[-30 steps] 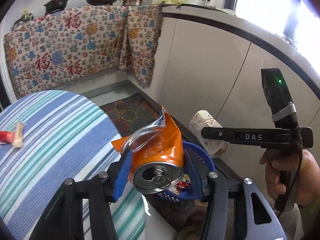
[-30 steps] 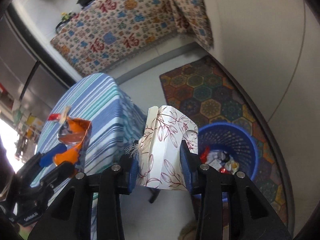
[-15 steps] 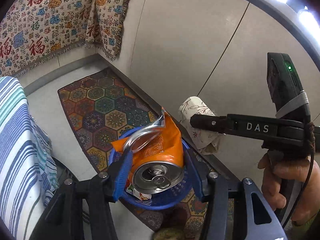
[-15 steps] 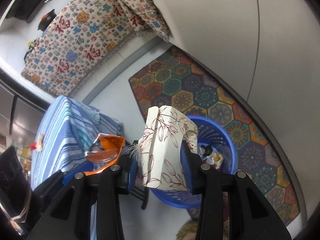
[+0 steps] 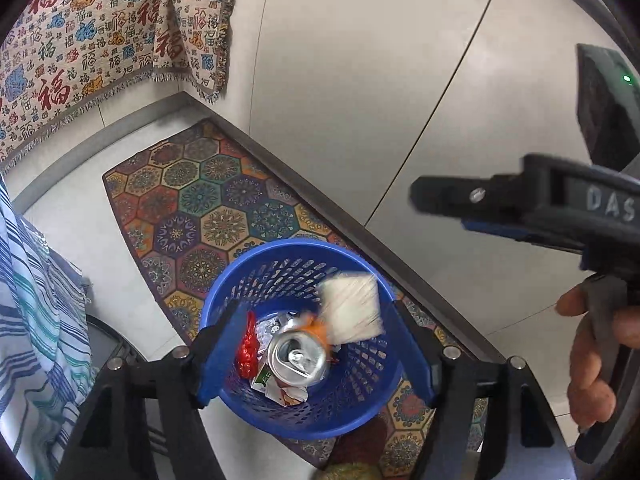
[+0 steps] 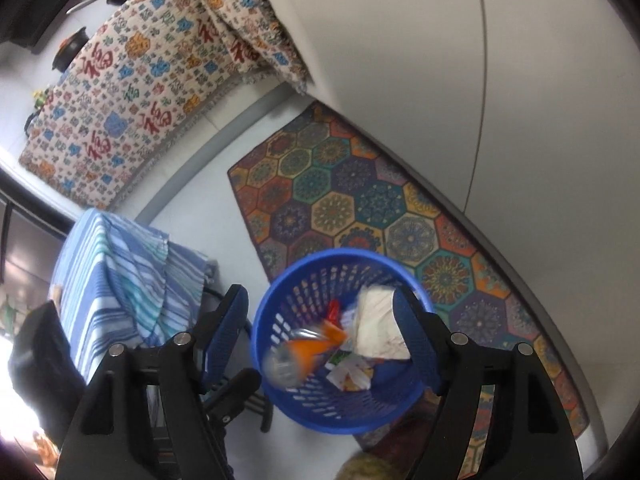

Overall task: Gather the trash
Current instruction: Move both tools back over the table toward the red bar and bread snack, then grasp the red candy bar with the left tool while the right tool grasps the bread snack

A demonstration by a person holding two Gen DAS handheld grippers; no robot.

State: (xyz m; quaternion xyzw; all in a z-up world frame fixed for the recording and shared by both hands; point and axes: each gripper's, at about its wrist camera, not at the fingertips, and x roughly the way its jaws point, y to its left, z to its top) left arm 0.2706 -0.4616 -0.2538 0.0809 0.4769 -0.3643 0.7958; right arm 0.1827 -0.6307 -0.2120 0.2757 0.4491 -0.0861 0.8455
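Observation:
A blue mesh waste basket (image 5: 280,249) stands on the floor right under both grippers. My left gripper (image 5: 316,352) hangs over it with its jaws opening and nothing pressed between them. Below it the crushed orange can (image 5: 298,360) drops into the basket, blurred. Beside the can falls a white floral paper cup (image 5: 352,312). In the right wrist view my right gripper (image 6: 320,336) is over the same basket (image 6: 340,254), jaws opening and free. The cup (image 6: 378,328) and the can (image 6: 304,354) lie blurred on the wrappers inside.
A hexagon-patterned rug (image 5: 192,200) lies under the basket, along a pale cabinet wall (image 5: 360,80). The table with the blue striped cloth (image 6: 116,280) stands left of the basket. A person's hand (image 5: 592,360) holds the right gripper at the far right of the left wrist view.
Both grippers came down over the basket and their jaws spread. The left one let go of the orange can and the right one let go of the floral paper cup. Both fall into the basket.

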